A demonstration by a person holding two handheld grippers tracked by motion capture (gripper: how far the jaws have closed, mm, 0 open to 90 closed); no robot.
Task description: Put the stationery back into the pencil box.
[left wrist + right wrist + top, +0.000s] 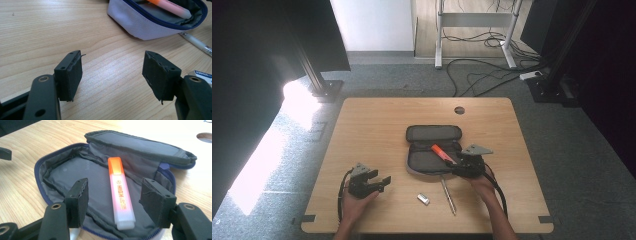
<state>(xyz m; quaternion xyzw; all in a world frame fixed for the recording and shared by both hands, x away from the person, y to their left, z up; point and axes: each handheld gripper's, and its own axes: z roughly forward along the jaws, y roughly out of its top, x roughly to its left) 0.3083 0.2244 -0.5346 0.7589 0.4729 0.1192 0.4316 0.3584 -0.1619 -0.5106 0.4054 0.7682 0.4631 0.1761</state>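
A grey pencil case (427, 161) (67, 173) with a blue zip lies open in the middle of the wooden table (377, 125). An orange highlighter (441, 152) (120, 195) rests inside it, cap pointing away. My right gripper (455, 165) (112, 200) is open at the case's right end; its jaws stand either side of the highlighter without touching it. My left gripper (381, 181) (112, 75) is open over bare wood to the left of the case (150, 26), with nothing between its jaws.
A silver pen (448, 195) (197, 43) and a small white eraser (423, 199) (203, 74) lie on the table in front of the case. A round cable hole (459, 110) sits near the far edge. Cables and desk legs are on the floor beyond.
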